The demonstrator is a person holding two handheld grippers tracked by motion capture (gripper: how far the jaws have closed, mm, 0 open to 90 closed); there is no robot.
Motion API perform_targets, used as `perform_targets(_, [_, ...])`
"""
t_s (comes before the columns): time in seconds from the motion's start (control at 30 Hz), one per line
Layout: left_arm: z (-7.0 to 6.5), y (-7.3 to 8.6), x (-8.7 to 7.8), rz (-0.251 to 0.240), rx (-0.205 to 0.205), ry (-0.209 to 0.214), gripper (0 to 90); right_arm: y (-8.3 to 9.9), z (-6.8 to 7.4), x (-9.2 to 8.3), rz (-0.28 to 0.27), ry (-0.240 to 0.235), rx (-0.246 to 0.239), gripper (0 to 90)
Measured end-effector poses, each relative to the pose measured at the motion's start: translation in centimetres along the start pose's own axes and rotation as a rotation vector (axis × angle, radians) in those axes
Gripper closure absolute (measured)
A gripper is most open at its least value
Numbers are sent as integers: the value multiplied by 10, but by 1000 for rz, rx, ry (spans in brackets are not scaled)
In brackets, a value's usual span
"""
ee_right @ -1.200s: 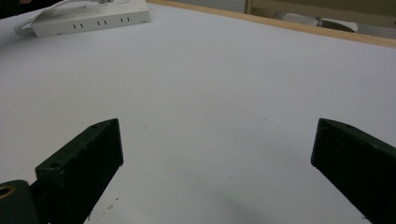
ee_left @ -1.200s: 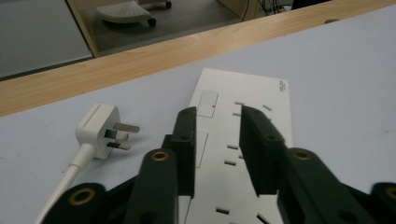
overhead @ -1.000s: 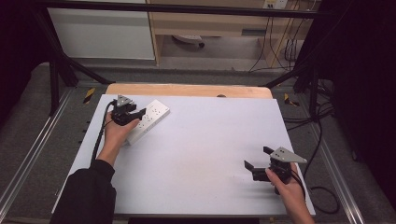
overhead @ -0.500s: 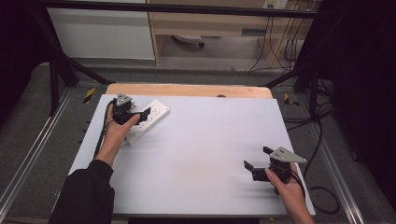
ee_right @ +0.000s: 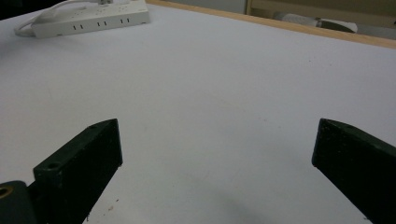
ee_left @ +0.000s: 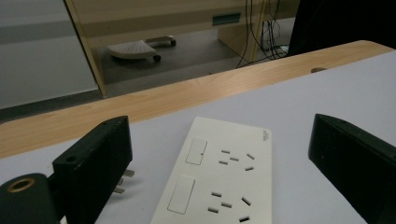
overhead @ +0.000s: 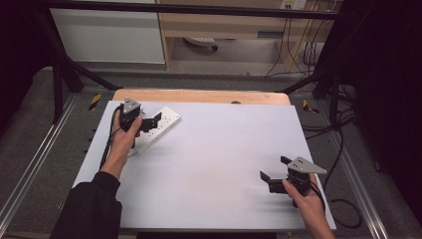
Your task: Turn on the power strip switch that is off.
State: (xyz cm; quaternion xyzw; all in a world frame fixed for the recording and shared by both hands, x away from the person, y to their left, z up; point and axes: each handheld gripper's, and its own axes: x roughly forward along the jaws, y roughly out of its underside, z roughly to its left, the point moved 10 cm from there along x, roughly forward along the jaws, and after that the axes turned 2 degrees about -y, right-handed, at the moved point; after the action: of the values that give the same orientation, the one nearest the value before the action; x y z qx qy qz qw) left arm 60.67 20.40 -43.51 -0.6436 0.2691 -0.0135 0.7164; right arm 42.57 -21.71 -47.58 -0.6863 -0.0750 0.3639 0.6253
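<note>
Hovering near far-left corner of table (overhead: 209, 164), left gripper (overhead: 149, 121) jaws just opened, spread, above power strip (overhead: 158, 128) lying diagonally, near-left to far-right; right gripper (overhead: 272, 172) spread, empty.

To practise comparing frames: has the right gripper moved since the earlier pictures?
No. In the high view the right gripper sits at the same spot near the table's right front corner, jaws open, as before.
</note>
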Motion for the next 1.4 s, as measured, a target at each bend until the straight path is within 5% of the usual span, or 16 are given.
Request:
perform_targets(0.73, [0,-23,-57,-19,-53,24,57,-1,4,3,4,-6,-5,23])
perform_targets(1.4, [-1,-18,-117,-57,-65,62,58,-2,5,3,3,-3,-6,23])
